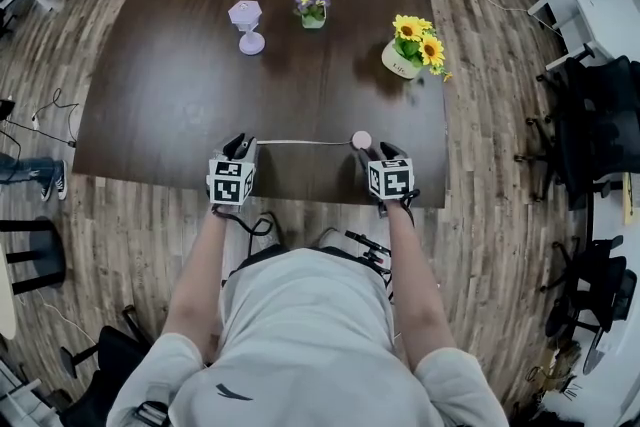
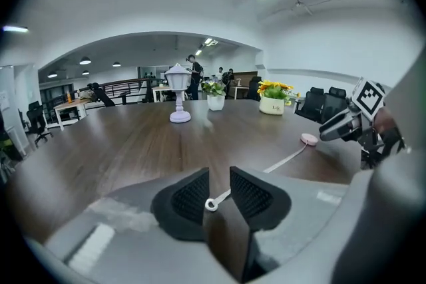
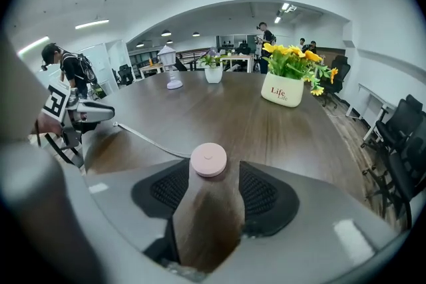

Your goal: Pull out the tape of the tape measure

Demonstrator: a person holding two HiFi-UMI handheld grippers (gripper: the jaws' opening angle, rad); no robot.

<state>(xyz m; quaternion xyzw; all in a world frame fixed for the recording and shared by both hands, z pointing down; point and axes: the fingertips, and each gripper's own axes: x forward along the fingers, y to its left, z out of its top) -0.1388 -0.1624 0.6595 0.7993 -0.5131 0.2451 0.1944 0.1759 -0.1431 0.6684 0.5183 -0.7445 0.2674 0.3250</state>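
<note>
Forearms (image 1: 197, 270) outstretched; left tongs (image 1: 240, 144) and right tongs (image 1: 375, 148) tilt down, open.

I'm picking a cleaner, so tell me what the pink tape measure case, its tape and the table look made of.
Case: likely plastic, smooth matte pink, moulded round with a centre dimple.
Tape: thin pale strip that curves softly, perhaps coated fabric or vinyl; unclear which.
Table: dark wood or wood-look laminate, showing grain streaks and a soft sheen.
</note>
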